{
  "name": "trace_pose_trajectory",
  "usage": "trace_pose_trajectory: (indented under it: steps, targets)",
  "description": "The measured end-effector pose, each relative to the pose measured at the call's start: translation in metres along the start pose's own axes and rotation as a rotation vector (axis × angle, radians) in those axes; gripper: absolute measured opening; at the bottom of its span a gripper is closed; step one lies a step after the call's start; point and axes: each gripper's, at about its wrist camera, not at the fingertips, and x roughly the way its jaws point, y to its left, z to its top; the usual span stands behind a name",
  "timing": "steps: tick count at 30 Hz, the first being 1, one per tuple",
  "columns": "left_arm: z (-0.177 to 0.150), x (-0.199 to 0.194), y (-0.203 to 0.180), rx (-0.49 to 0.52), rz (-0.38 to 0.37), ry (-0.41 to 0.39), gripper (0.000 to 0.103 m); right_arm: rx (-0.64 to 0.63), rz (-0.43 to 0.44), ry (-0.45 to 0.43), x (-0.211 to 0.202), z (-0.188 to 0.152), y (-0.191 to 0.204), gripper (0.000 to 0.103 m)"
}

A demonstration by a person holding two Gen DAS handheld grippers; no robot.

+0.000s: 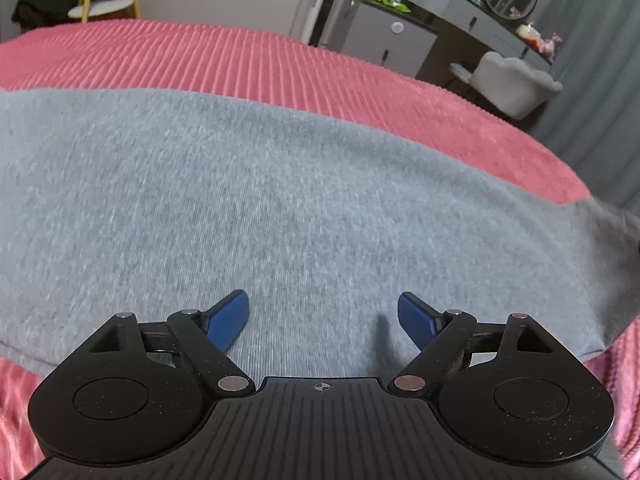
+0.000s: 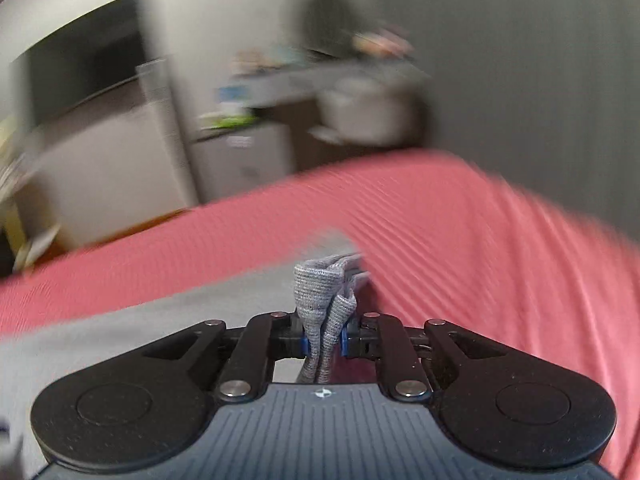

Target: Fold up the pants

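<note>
Your left claw (image 1: 323, 316) spread wide over flat grey pants (image 1: 280, 200) on pink bed (image 1: 240, 52), your right claw (image 2: 325, 334) clenched on bunched pants edge (image 2: 320, 292), view blurred

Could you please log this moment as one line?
left gripper: open over grey knit pants | right gripper: shut on pants edge | surface: pink ribbed bedspread

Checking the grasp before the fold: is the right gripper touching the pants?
Touching. Right wrist view shows the right gripper clamped on bunched grey pants.
</note>
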Motion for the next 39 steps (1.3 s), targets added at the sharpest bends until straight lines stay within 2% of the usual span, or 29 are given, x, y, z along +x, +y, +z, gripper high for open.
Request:
trace_pose_trajectory:
  steps: [4,8,11,13,14,15,16,17,18,19,21,24,25,27,30,31,32,34,39]
  targets:
    - [0.001,-0.008,0.012,-0.060,-0.059,-0.009,0.086,-0.293,0.231,-0.008,-0.018,0.012,0.098,0.013]
    - [0.003,-0.018,0.032,-0.148,-0.089,-0.025,0.086,-0.476,0.424,0.091,-0.018,-0.019,0.187,0.013]
    - [0.007,-0.026,0.045,-0.178,-0.117,-0.044,0.086,-0.513,0.523,0.250,-0.005,-0.054,0.223,0.013]
    - [0.011,-0.026,0.048,-0.192,-0.146,-0.041,0.086,-0.552,0.509,0.364,0.008,-0.067,0.233,0.014]
    - [0.013,-0.023,0.048,-0.201,-0.169,-0.030,0.086,-0.531,0.486,0.380,0.012,-0.066,0.232,0.014]
    - [0.016,-0.018,0.045,-0.212,-0.202,-0.011,0.086,-0.463,0.491,0.400,0.015,-0.059,0.225,0.021]
    - [0.018,-0.013,0.043,-0.221,-0.229,0.004,0.086,-0.353,0.511,0.431,0.019,-0.052,0.213,0.039]
    - [0.020,-0.006,0.039,-0.232,-0.263,0.026,0.086,-0.213,0.533,0.461,0.020,-0.047,0.197,0.050]
    - [0.023,0.003,0.034,-0.247,-0.297,0.052,0.086,-0.055,0.553,0.471,0.022,-0.043,0.178,0.066]
    - [0.026,0.012,0.029,-0.264,-0.329,0.075,0.086,0.080,0.552,0.461,0.021,-0.042,0.158,0.068]
    - [0.030,0.028,0.017,-0.293,-0.382,0.114,0.086,0.268,0.503,0.436,0.017,-0.048,0.120,0.068]
    - [0.035,0.057,-0.001,-0.306,-0.406,0.191,0.086,0.416,0.391,0.386,0.006,-0.069,0.078,0.065]
    - [0.036,0.067,-0.008,-0.302,-0.408,0.213,0.086,0.500,0.389,0.387,0.004,-0.078,0.065,0.058]
    - [0.039,0.083,-0.020,-0.311,-0.422,0.248,0.086,0.649,0.428,0.370,0.004,-0.089,0.046,0.053]
    - [0.045,0.102,-0.037,-0.328,-0.470,0.307,0.080,0.711,0.449,0.384,0.010,-0.095,0.040,0.050]
    - [0.046,0.107,-0.043,-0.325,-0.466,0.321,0.067,0.718,0.459,0.386,0.011,-0.097,0.041,0.050]
    - [0.045,0.112,-0.051,-0.305,-0.442,0.327,0.045,0.729,0.470,0.387,0.015,-0.099,0.040,0.050]
    - [0.041,0.115,-0.060,-0.257,-0.368,0.317,0.017,0.759,0.496,0.395,0.014,-0.104,0.027,0.050]
    - [0.041,0.080,-0.051,-0.198,-0.352,0.168,0.015,0.804,0.531,0.367,0.013,-0.103,0.014,0.053]
